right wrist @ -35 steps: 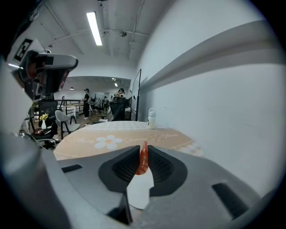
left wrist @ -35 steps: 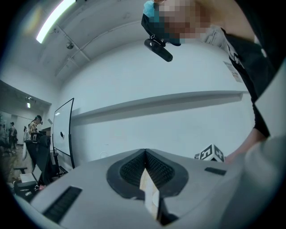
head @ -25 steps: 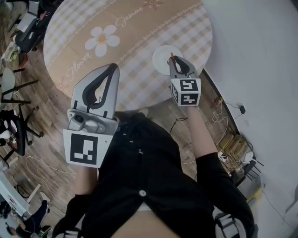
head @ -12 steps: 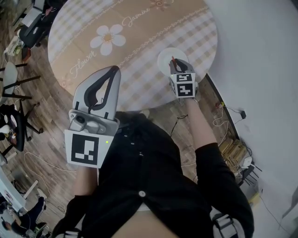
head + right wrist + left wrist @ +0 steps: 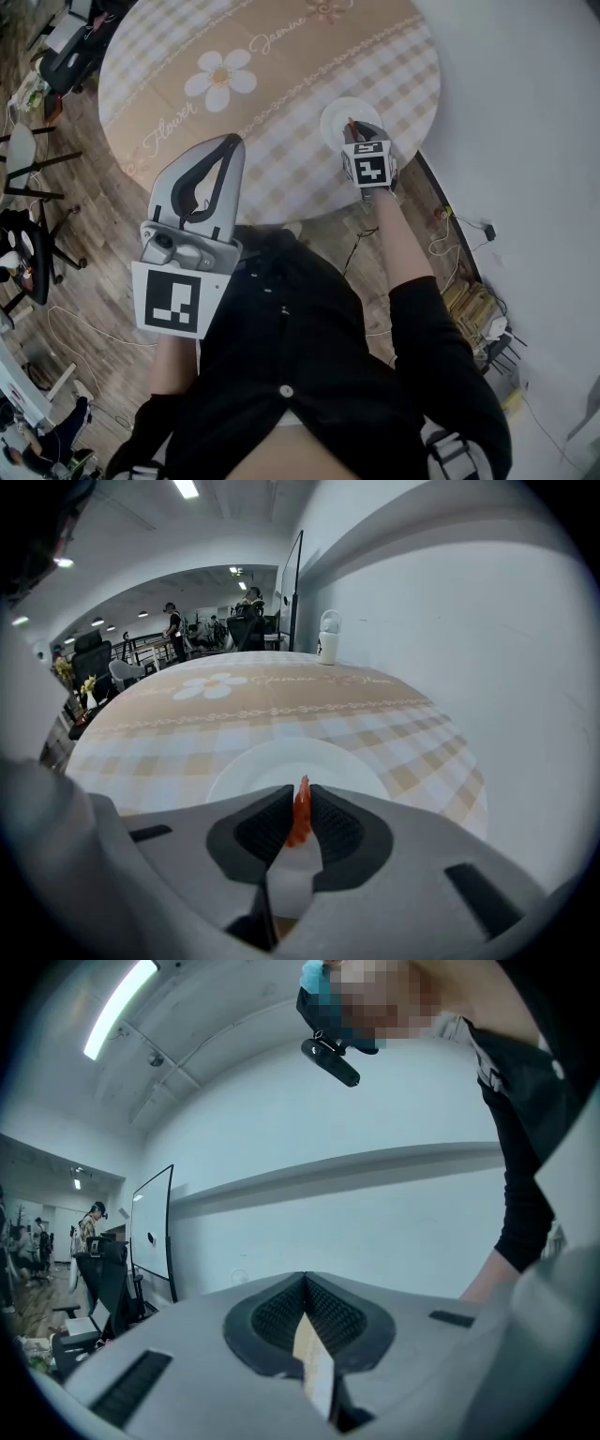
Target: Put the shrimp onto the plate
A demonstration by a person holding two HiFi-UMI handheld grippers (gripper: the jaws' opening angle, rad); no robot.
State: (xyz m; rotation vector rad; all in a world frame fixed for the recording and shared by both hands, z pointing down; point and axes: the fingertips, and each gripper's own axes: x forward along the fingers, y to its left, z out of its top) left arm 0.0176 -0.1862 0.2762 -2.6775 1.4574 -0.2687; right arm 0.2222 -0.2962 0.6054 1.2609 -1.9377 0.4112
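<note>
Over the near edge of the plate (image 5: 246, 764), our right gripper (image 5: 300, 797) pinches the small orange shrimp (image 5: 301, 810) mid-body between its 2 jaws, which suits something we judge light, soft and slippery, while our left gripper (image 5: 306, 1284), well away from the plate, is closed and empty.

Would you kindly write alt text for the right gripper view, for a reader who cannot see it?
The right gripper holds an orange shrimp between its jaws; a white plate lies just beyond them on a round checked table.
</note>
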